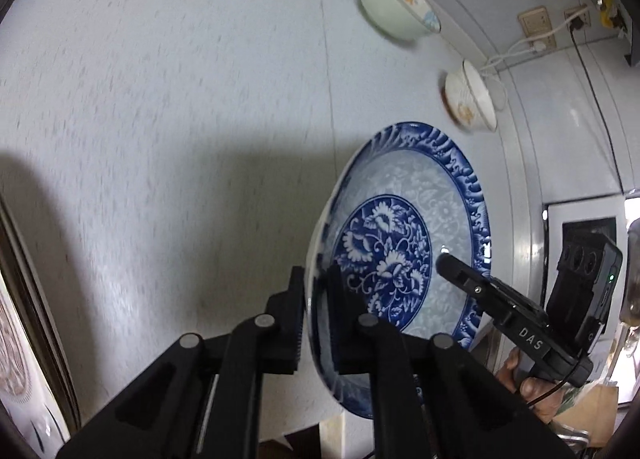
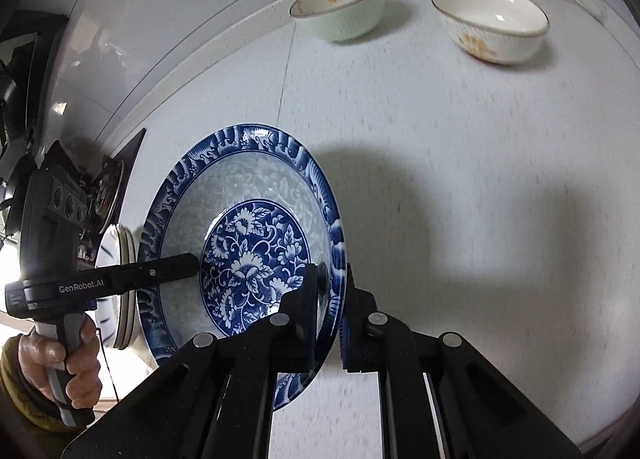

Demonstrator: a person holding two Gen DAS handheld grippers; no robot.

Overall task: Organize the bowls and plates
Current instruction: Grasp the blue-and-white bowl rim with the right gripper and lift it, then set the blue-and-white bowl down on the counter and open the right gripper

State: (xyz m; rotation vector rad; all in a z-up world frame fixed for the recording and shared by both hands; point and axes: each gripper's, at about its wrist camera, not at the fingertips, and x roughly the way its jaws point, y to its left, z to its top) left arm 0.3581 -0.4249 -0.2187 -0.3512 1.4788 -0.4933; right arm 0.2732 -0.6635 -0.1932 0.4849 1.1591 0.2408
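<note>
A blue-and-white floral plate hangs tilted above the speckled white counter, held by both grippers at opposite rims. My left gripper is shut on its left rim. In the right wrist view, my right gripper is shut on its right rim. Each view also shows a finger of the other gripper lying over the plate's inside. A pale green bowl and a white bowl with orange flowers stand apart by the back wall.
A stack of white plates sits on the counter behind the left gripper, beside a dark stove top. A hand grips the left handle. Wall sockets with a white cable lie behind the bowls.
</note>
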